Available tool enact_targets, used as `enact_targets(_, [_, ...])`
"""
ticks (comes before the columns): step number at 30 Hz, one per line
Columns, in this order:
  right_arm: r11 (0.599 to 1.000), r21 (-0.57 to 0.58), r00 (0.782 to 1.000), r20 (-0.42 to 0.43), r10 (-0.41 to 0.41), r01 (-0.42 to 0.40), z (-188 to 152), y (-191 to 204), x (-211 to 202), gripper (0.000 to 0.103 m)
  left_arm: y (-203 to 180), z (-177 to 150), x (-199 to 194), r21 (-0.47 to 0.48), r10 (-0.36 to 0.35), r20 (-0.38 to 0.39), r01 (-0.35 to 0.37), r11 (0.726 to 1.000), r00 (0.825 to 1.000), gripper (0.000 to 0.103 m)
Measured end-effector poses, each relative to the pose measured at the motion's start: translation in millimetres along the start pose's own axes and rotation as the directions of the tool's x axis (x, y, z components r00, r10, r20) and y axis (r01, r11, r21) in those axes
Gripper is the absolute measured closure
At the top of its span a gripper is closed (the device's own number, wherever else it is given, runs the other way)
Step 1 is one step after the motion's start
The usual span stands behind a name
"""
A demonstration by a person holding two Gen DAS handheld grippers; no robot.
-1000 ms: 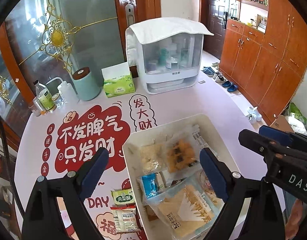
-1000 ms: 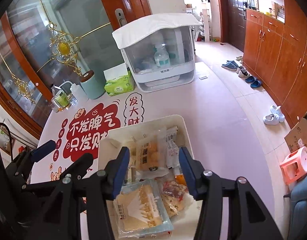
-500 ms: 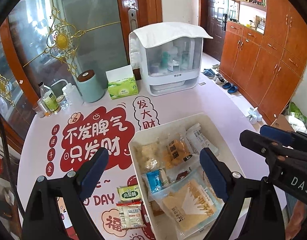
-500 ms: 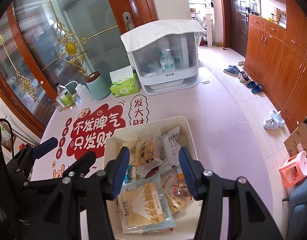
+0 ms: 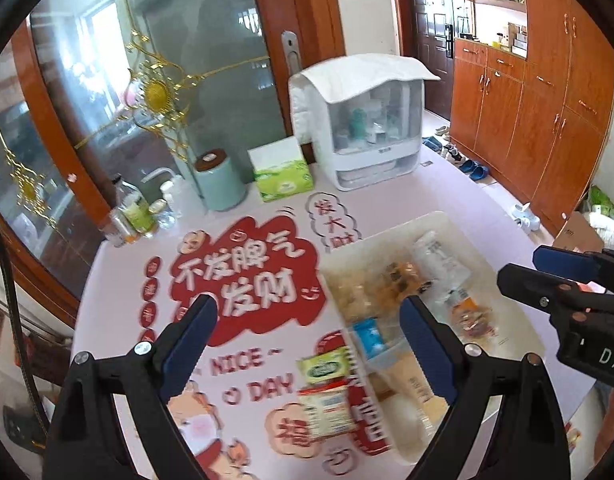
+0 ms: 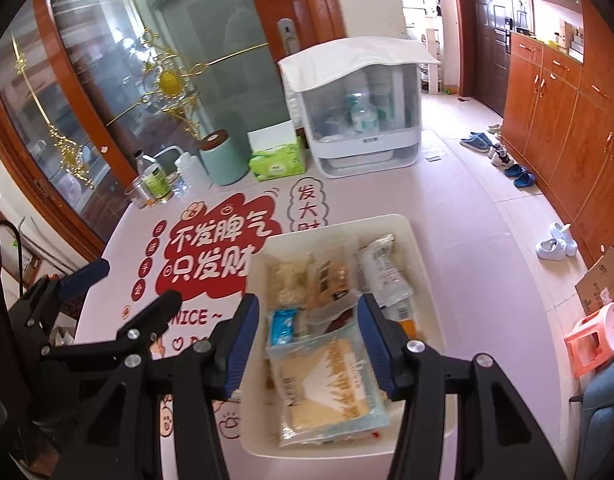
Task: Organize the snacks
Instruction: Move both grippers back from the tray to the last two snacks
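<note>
Both grippers hover empty above the snack tray (image 6: 421, 264).
Left gripper (image 5: 307, 320) wide, right gripper (image 6: 305, 320) narrower — only the left view shows two packets (image 5: 327, 388) outside the tray.

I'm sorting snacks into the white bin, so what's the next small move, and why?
Probably lower the left tongs onto the green packet. It and the pale packet below it lie on the table beside the bin, and both tongs hold nothing.

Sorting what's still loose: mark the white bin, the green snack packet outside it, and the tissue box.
white bin (image 6: 421, 264): right wrist view, right wall.
green snack packet (image 5: 325, 365): left wrist view, front face.
tissue box (image 6: 278, 162): right wrist view, green front.
</note>
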State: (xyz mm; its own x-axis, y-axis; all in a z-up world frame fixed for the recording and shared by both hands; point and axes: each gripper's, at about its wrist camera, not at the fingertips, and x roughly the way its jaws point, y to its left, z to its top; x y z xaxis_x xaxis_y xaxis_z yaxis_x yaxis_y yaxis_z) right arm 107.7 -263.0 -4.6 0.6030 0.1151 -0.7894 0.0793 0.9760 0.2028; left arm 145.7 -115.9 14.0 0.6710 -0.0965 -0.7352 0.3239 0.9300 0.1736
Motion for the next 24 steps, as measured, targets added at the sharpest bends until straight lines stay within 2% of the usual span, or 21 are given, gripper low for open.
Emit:
enact_targets(3, [1.0, -0.017, 1.0, 0.012, 0.016, -0.016, -2, 21, -6, 0.051, 28, 1, -15, 0.011, 0.007, 0.03, -0.007, 1.0, 1.0, 0.01])
enact_targets(7, [0.999, -0.041, 0.999, 0.036, 0.034, -0.032, -6, 56, -14, 0.051, 67, 3, -31, 0.023, -0.002, 0.074, 0.0, 1.0, 0.997, 0.004])
enact_targets(10, [0.998, -0.054, 0.999, 0.04, 0.035, -0.032, -12, 82, -10, 0.044, 87, 0, -34, 0.054, -0.021, 0.086, 0.016, 0.998, 0.996, 0.003])
enact_targets(13, [0.998, -0.065, 0.999, 0.03, 0.022, -0.02, -26, 105, 0, 0.042, 101, -5, -25, 0.135, -0.036, 0.085, 0.024, 0.991, 0.996, 0.003])
enact_targets(15, [0.998, -0.066, 1.0, 0.012, 0.018, -0.017, -36, 117, 11, 0.042, 108, -9, -15, 0.229, -0.061, 0.08, 0.041, 0.973, 0.995, 0.003])
enact_targets(18, [0.999, -0.045, 1.0, -0.026, 0.016, -0.018, -58, 131, 34, 0.042, 111, -19, 6, 0.413, -0.114, 0.087, 0.068, 0.908, 0.99, 0.003])
enact_targets(20, [1.0, -0.022, 0.999, -0.043, 0.02, -0.02, -72, 136, 47, 0.042, 110, -31, 28, 0.523, -0.158, 0.067, 0.1, 0.846, 0.985, 0.003])
enact_targets(22, [1.0, 0.002, 0.998, -0.055, 0.022, -0.022, -92, 140, 66, 0.041, 108, -46, 57, 0.606, -0.218, -0.008, 0.178, 0.775, 0.976, 0.003])
enact_targets(24, [1.0, 0.019, 0.997, -0.075, 0.003, -0.002, -109, 142, 84, 0.04, 102, -60, 86, 0.649, -0.276, -0.092, 0.268, 0.712, 0.957, 0.003])
